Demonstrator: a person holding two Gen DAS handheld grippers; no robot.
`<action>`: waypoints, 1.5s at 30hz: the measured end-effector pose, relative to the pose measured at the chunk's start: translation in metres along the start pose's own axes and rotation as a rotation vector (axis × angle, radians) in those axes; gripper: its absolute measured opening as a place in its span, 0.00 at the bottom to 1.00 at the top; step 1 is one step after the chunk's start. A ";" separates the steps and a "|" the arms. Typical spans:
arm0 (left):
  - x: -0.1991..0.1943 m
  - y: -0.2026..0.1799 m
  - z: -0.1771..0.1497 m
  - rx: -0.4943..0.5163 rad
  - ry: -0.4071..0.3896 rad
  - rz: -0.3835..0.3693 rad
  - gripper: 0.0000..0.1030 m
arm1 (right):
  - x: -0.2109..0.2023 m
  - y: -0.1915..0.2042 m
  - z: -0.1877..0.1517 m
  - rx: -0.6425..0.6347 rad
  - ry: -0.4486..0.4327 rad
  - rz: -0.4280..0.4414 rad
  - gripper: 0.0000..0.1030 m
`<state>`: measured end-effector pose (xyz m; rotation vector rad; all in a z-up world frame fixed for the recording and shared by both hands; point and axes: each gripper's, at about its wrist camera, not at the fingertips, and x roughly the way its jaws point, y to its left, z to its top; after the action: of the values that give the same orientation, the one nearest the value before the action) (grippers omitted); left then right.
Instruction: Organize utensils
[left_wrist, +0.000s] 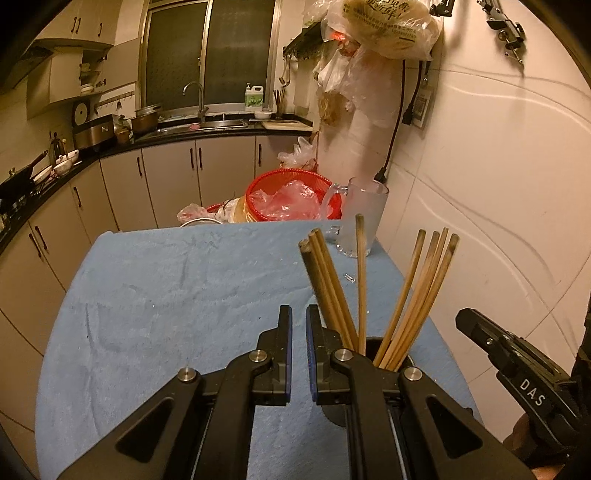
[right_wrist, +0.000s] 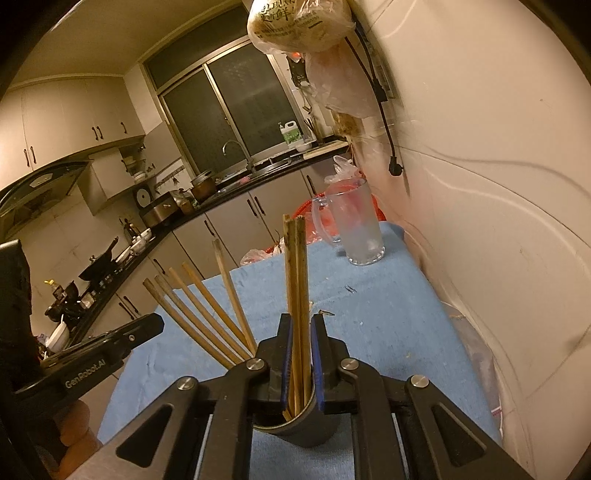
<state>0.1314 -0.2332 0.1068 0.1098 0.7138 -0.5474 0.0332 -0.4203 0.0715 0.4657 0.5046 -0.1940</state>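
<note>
Left wrist view: the chopsticks (left_wrist: 406, 295) are pale brown wooden sticks, some darkened at the tips, standing fanned in a dark cup (left_wrist: 371, 345) just right of the left gripper (left_wrist: 299, 314). Three lean left, one stands nearly upright, and five lean right. The left jaws stand narrow with only a thin gap and nothing between them, over bare blue cloth (left_wrist: 166, 288). The cloth's far edge lies well ahead of the jaws; beyond it sit a red basket (left_wrist: 291, 181) with plastic inside and, ahead and to the right, a frosted glass mug (left_wrist: 364, 218) at the cloth's far right corner. The white wall (left_wrist: 498, 203) runs close along the right. The right gripper (left_wrist: 467, 321) enters from the lower right, apart from the sticks. Left of the jaws the cloth is open.

Right wrist view: here the cup's rim (right_wrist: 295, 428) and grey wall show directly below the right gripper (right_wrist: 301, 325), which the other view hides. A bunch of about three chopsticks (right_wrist: 297, 280) rises upright between the right jaws; the jaws are narrow, and a slim gap shows beside the sticks, so the pads do not seem to press them. The other sticks fan off to the left. The left gripper (right_wrist: 157, 321) reaches in from the left, short of the fan, with part of a hand (right_wrist: 74, 428) below it. The mug (right_wrist: 354, 229) stands ahead and right, near the wall (right_wrist: 498, 184). The desk's left edge falls away toward kitchen cabinets.
</note>
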 end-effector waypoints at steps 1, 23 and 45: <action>0.001 0.000 0.000 -0.001 0.003 0.003 0.07 | -0.001 0.000 -0.001 -0.002 0.001 -0.004 0.14; 0.011 0.006 -0.019 0.019 0.035 0.126 0.64 | -0.024 0.011 -0.011 -0.014 -0.044 -0.111 0.67; 0.005 0.034 -0.039 0.037 0.050 0.396 0.85 | -0.037 0.034 -0.017 -0.066 -0.075 -0.372 0.88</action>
<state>0.1287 -0.1955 0.0715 0.2929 0.7086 -0.1793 0.0044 -0.3803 0.0898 0.2959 0.5201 -0.5486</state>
